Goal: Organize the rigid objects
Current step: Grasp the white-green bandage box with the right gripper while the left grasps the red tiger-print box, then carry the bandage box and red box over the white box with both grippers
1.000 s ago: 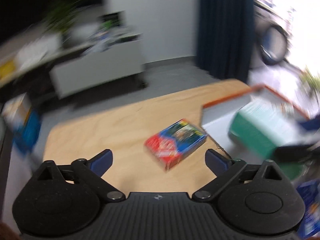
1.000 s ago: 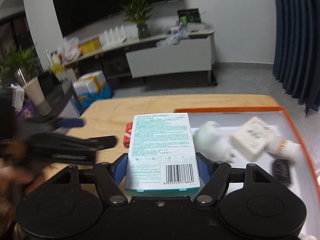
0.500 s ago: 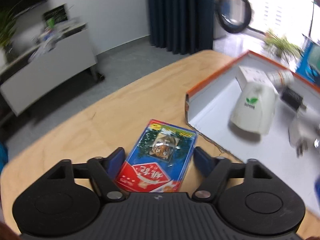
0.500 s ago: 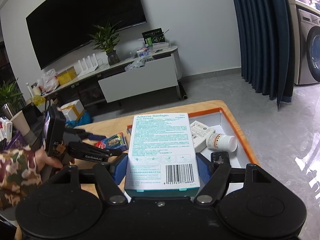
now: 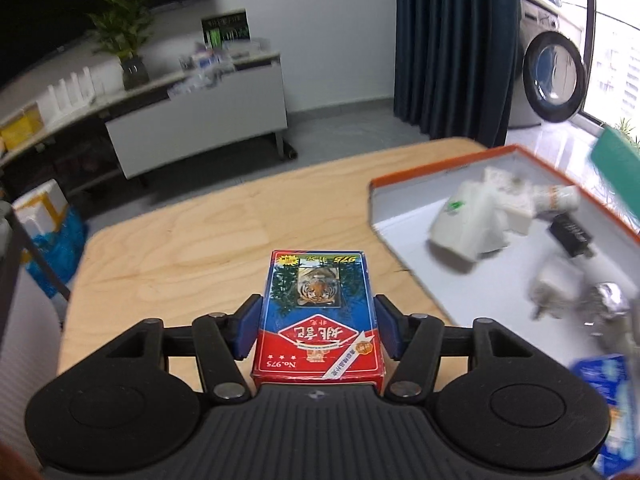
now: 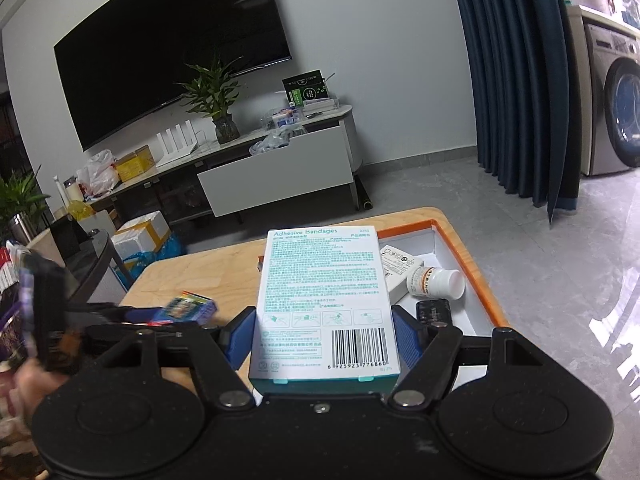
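Note:
My left gripper [image 5: 318, 330] is shut on a red and blue playing-card box [image 5: 318, 312] with a tiger picture, just over the wooden table [image 5: 200, 240]. It also shows in the right wrist view [image 6: 190, 308]. My right gripper [image 6: 324, 334] is shut on a white and teal adhesive bandages box [image 6: 324, 300], held high above the table. The orange-rimmed white tray [image 5: 472, 164] lies to the right of the card box and holds a white bottle [image 5: 464, 224], a pill bottle [image 6: 434, 282], a white box [image 6: 396, 266] and a black item [image 6: 434, 312].
A blue packet [image 5: 604, 396] sits at the near right of the tray. Beyond the table stand a white TV cabinet [image 6: 276, 176], a plant [image 6: 216, 96], dark curtains [image 6: 516, 80] and a washing machine [image 6: 618, 108]. Boxes [image 6: 140, 236] lie on the floor at left.
My left gripper has moved up to the card box and closed on it. My right gripper has risen with the bandages box, so the tray looks farther below.

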Motion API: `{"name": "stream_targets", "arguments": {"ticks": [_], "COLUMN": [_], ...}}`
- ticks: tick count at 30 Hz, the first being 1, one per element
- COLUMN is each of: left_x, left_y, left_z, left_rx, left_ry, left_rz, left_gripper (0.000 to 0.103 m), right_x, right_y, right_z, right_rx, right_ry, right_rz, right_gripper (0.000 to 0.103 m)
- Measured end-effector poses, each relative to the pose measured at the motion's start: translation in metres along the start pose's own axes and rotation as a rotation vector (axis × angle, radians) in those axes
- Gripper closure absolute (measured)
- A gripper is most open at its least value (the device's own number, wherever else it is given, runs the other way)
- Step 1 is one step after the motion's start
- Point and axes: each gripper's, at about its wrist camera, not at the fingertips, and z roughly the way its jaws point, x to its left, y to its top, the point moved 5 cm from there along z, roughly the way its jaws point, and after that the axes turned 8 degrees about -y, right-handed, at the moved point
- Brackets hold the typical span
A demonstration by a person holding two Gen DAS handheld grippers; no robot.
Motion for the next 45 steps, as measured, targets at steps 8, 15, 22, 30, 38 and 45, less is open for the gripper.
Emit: {"name": "stream_targets", "arguments": {"ticks": [8, 15, 22, 30, 38, 45], "left_x": [-0.041, -0.09, -0.123, -0.137, -0.143, -0.144], "left_y": [0.004, 0.019, 0.029, 0.033, 0.031, 0.027], "left_z": [-0.054, -0.067, -0.069, -0.066, -0.066, -0.063], "left_rx": [-0.068, -0.094, -0.098, -0.108, -0.103, -0.093], "left_ry": [-0.003, -0.024, -0.043, -0.047, -0.043, -0.044], "left_rz": [-0.1, -0.147, -0.159, -0.166, -0.172, -0.181], "left_gripper": [0.043, 0.043, 0.043, 0.043, 0.043, 0.043], "right_x": [-0.01, -0.027, -0.035, -0.045, -0.048, -0.051], "right_y": [-0.007, -0.009, -0.007, -0.007, -0.007, -0.007], "right_z": [-0.029, -0.052, -0.067, -0.074, -0.072, -0.069], "right_rx": [-0.014, -0.033, -0.063, -0.074, -0.071, -0.061], "right_ry": [-0.016, -0.061, -0.073, -0.085, -0.088, -0.096], "right_rz": [0.008, 0.02, 0.02, 0.028, 0.026, 0.019], "right_gripper": [0.019, 0.019, 0.019, 0.019, 0.019, 0.019]}}
